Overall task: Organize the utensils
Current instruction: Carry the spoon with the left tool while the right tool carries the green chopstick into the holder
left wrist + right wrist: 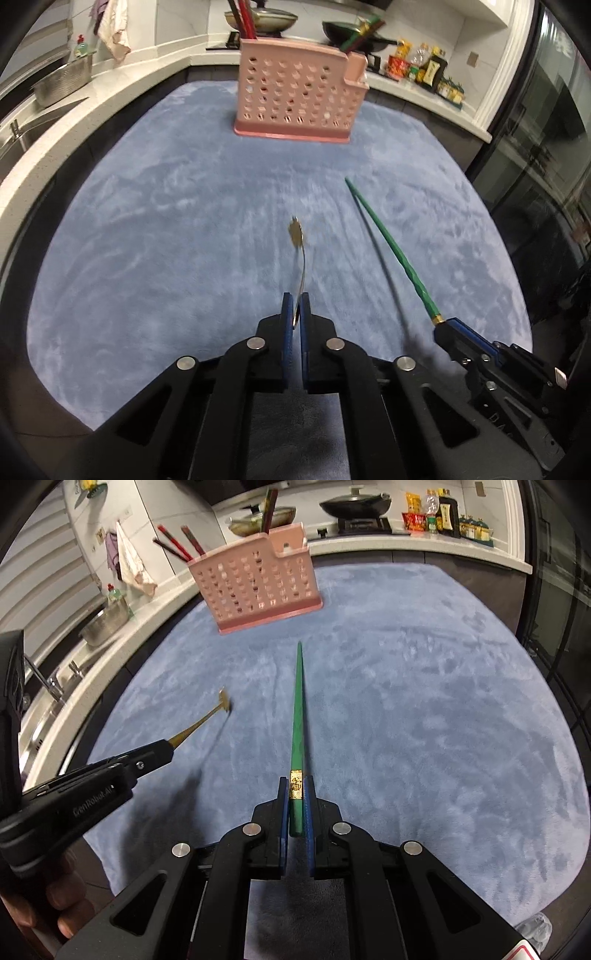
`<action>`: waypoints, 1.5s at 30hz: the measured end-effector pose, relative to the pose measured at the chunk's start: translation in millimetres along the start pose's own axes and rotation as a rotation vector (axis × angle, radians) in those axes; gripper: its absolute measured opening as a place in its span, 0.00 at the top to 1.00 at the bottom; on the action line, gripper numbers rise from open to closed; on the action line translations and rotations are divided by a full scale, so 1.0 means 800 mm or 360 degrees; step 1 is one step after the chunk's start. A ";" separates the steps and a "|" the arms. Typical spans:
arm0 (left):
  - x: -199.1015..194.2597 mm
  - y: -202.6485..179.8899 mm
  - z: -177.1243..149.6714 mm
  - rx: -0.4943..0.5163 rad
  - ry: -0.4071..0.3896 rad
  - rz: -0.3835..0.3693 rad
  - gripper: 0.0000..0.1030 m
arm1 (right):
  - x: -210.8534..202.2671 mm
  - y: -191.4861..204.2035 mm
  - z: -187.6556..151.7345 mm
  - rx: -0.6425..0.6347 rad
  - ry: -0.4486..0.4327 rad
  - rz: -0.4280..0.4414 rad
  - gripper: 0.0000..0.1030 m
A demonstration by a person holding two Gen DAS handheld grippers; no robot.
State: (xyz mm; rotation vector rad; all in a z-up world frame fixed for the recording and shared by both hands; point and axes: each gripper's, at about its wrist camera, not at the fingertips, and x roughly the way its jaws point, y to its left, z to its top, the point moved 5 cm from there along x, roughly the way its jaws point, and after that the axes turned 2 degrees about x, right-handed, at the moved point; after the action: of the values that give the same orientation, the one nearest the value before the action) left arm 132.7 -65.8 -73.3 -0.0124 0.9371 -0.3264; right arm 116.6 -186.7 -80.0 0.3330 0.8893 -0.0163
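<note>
My left gripper (296, 302) is closed on the thin handle of a small gold fork (297, 242), and its 2 blue pads (287, 308) press the handle from both sides. The fork points forward, away from me, its head above the blue cloth (166, 229), a little blurred; I cannot tell if the head touches the cloth. My right gripper (296, 790) is also closed, on the thick end of a green chopstick (297, 701), at the gold band (296, 784) near that end. The chopstick runs straight ahead with the thin tip toward the pink basket (255, 587). In the left view I see this same chopstick (388, 243) going diagonally to the right gripper (441, 325), which is at the lower right.

The pink basket (299, 99) stands upright at the far side of the cloth, well apart from both grippers. It has many holes in the wall and a small taller compartment at its right side. Dark red chopsticks (177, 544) stand in the left part, and more sticks (269, 507) stand in the small compartment. In the right view, fingers (70, 904) of a person's hand hold the left gripper (168, 747) from below
</note>
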 end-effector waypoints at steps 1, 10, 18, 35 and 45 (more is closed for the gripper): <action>-0.005 0.000 0.005 -0.0004 -0.0016 -0.0005 0.98 | -0.005 0.000 0.004 0.0004 -0.0016 0.0007 0.93; -0.038 -0.001 0.040 -0.0001 -0.0096 -0.0027 0.99 | -0.057 0.002 0.058 0.0042 -0.0214 0.0032 0.93; -0.064 -0.001 0.074 0.0029 -0.0182 -0.0039 0.99 | -0.093 0.004 0.113 0.0069 -0.0376 0.0078 0.93; -0.099 -0.003 0.187 0.0080 -0.0371 -0.0090 0.99 | -0.132 0.020 0.236 0.0048 -0.0627 0.0160 0.93; -0.131 -0.001 0.303 0.0099 -0.0606 -0.0115 0.99 | -0.142 0.043 0.345 0.0063 -0.0769 0.0288 0.93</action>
State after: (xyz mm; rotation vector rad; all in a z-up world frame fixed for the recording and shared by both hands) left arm 266.9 -68.9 154.1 -0.0501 0.5498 -0.4037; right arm 259.4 -249.0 177.1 0.4234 0.3790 0.0512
